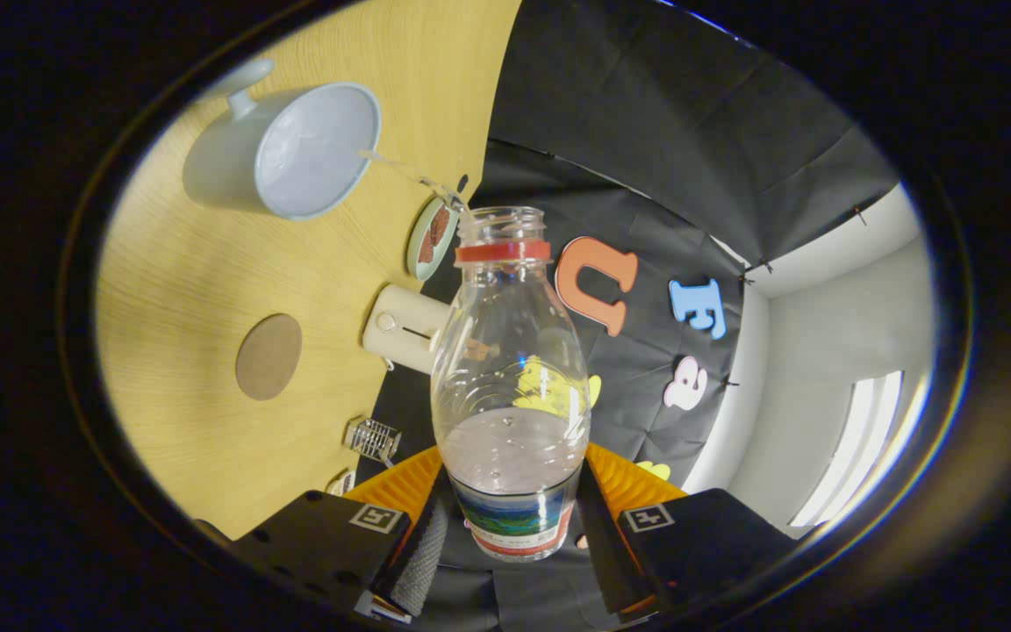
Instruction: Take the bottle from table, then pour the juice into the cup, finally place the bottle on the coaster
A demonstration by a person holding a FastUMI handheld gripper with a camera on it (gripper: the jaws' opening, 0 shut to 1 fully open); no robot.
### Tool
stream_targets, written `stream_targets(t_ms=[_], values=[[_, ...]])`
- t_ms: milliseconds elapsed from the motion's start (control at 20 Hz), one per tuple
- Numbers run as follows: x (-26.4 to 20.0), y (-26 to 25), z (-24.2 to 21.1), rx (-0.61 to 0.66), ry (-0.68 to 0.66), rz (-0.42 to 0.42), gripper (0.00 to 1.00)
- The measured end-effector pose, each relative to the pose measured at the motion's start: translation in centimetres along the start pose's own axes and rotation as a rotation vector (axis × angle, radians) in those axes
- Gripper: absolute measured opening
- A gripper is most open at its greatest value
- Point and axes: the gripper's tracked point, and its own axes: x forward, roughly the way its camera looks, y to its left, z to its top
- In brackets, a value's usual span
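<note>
My gripper (pixel 512 527) is shut on a clear plastic bottle (pixel 510 369) with a red neck ring and no cap; both fingers press on its labelled lower part. The whole view is rolled, so the wooden table (pixel 181 263) stands tilted beside the bottle. A thin stream of clear liquid (pixel 413 175) runs from the bottle's mouth into a pale blue-grey cup (pixel 295 154) with a handle, which sits beyond the fingers. Some liquid remains in the bottle's bottom. A round brown coaster (pixel 268 356) lies on the table between the cup and my fingers.
A cream box-shaped device (pixel 400 326) stands at the table's edge close to the bottle. A small green dish (pixel 431 237) with something brown lies near the bottle's mouth. A small clear ridged object (pixel 372 437) rests by the table's edge near my fingers.
</note>
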Motion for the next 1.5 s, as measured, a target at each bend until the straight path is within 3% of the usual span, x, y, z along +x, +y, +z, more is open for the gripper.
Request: stream_targets(t_ms=[850,1500], values=[[0.4,-1.4,0.2,-0.076,-0.023,-0.019,0.76],[0.3,-1.5,0.3,-0.066,-0.024,-0.005,0.77]])
